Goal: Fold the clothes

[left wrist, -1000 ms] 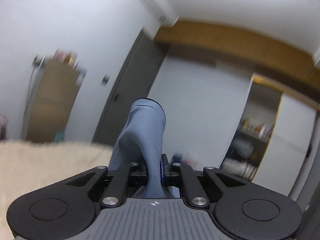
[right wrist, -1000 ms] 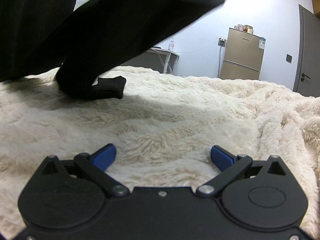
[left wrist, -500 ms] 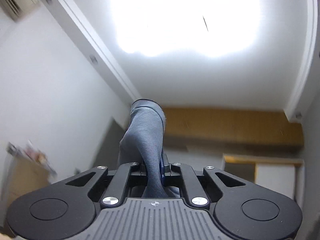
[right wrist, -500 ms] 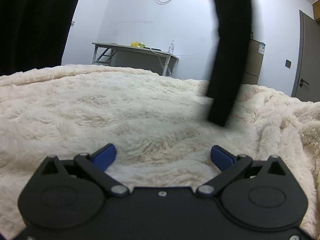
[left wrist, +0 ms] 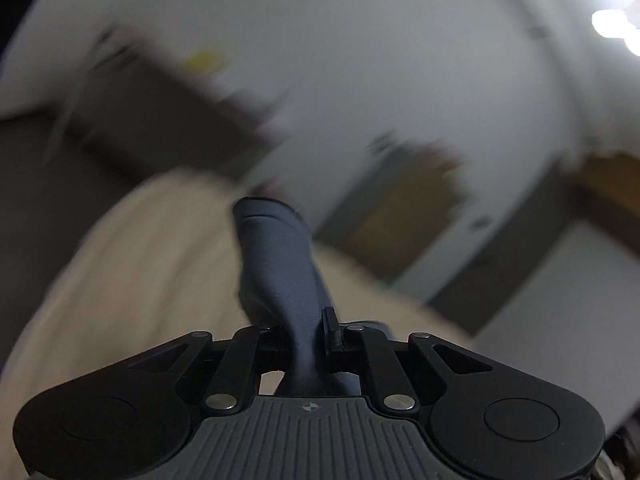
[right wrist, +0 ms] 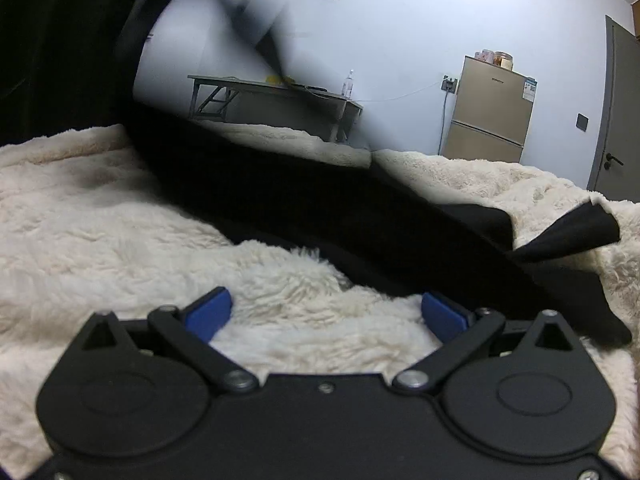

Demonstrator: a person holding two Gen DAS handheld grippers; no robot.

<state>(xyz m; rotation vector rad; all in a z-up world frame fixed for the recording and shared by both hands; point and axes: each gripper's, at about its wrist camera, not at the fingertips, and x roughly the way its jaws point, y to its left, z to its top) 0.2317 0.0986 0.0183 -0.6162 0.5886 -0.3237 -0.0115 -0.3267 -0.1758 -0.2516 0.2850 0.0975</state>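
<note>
Black garment [right wrist: 360,216] sprawls unfolded across cream fleece blanket [right wrist: 100,220], one end lifted; no fold made yet, judging by lie. Left gripper [left wrist: 310,336] clamps garment's dark fabric. Right gripper [right wrist: 326,314] gapes empty, near garment's edge.

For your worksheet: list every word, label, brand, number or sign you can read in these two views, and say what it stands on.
None can be read.
Brand wording on the upper door of the gold two-door fridge: too small to read.
Pale sticker at that fridge's upper right corner: too small to read.
Left wrist view: blurred; no text shows.
</note>
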